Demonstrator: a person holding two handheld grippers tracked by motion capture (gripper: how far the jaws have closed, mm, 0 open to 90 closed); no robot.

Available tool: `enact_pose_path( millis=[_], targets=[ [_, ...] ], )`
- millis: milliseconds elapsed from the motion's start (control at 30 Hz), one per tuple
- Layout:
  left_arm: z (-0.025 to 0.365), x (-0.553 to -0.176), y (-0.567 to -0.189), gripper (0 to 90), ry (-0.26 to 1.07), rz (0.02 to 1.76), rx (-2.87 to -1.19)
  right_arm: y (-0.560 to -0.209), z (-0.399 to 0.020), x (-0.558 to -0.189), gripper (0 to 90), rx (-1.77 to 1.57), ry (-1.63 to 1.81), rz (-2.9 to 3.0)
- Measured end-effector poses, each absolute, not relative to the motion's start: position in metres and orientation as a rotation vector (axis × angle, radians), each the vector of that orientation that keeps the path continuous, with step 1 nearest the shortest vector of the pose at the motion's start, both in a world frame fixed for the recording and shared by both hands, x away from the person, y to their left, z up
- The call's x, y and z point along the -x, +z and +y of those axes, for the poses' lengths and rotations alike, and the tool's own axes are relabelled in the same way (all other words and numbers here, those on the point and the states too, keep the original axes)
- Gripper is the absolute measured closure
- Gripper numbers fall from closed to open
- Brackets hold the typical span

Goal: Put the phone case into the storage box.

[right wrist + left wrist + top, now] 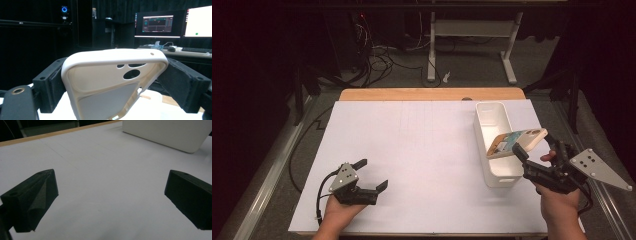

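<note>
- White sheeting covers the table (422,150), on which a white bin (495,145) is set near the right edge.
- Above the bin's near end, a beige phone case (517,142) is clamped across its width by the right gripper (532,152).
- Light, flexible and likely smooth, the case is best held by its stiffer side rims.
- Near the front-left corner, the left gripper (371,175) is held with jaws apart, empty.

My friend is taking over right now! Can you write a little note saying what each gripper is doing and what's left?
Left gripper: open, holding nothing, low over the white table cover.
Right gripper: shut on the beige phone case, held tilted above the white bin.
Done: case is gripped and lifted.
Left: probably lower it into the bin, then let go. I can't tell what else the bin holds.
</note>
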State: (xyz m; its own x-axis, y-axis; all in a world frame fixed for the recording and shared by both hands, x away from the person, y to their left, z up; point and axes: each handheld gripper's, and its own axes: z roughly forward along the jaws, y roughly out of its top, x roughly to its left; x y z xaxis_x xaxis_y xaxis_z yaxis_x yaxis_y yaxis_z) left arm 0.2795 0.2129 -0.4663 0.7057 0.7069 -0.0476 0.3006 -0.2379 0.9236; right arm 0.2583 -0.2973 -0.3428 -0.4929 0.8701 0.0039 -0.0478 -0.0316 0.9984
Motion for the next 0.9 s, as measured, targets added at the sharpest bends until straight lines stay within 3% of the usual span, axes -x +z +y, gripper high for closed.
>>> enact_pose_path(
  millis=[900],
  targets=[
    [0.213, -0.281, -0.466, 0.2, 0.458, 0.792, -1.813, -0.343, -0.311, -0.259, 13.2, -0.952, 1.541, 1.444]
  ],
)
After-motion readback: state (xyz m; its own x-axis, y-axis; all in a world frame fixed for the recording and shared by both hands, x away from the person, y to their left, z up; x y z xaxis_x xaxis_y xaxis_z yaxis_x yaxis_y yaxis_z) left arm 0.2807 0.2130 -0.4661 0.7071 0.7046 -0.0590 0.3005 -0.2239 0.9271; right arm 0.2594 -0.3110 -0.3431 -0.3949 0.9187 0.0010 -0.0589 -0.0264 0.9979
